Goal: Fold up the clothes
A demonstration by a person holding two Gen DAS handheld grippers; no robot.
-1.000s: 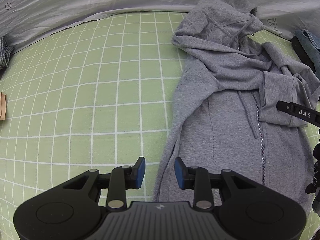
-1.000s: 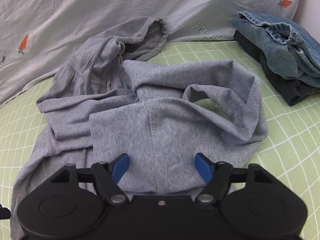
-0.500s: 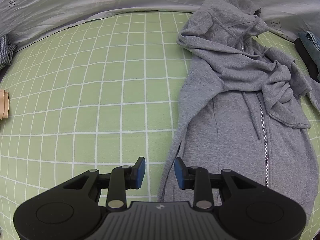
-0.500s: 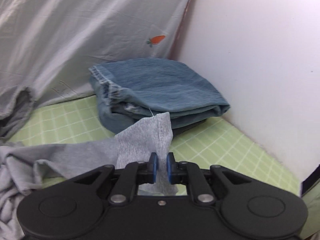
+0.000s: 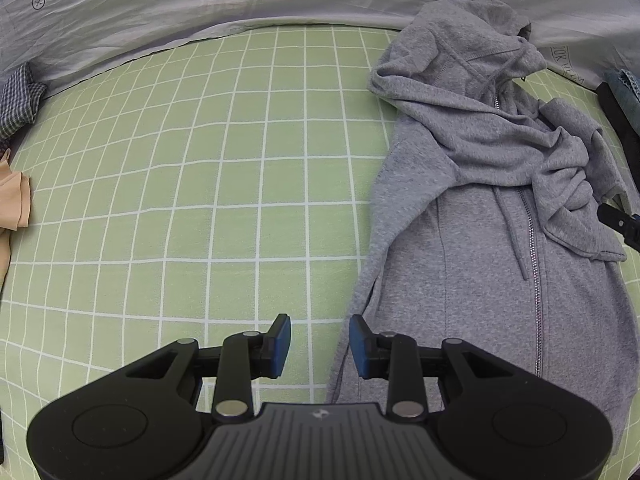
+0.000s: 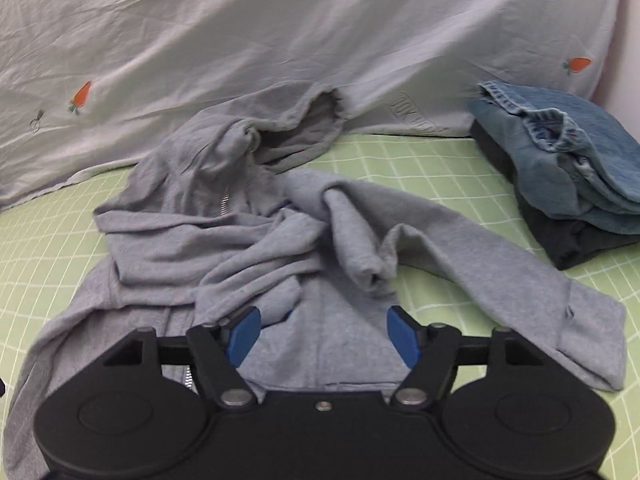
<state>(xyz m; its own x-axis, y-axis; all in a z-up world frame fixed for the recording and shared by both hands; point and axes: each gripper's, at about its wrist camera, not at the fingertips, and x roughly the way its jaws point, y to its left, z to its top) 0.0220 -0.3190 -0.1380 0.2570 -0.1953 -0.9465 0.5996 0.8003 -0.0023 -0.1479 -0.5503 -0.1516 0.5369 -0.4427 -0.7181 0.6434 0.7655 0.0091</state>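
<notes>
Your right hand-held gripper is hovering with its blue pads spread wide, gripping nothing, just above the lower body of the grey hoodie. The hoodie is lying crumpled on the green checked sheet, its hood resting against the pale carrot-print cloth behind. One sleeve is trailing out to the right across the sheet, its cuff lying flat near your right pad. The zipper is showing on the left half. To the far right, folded blue jeans are sitting on top of a dark folded garment, apart from the sleeve.
</notes>
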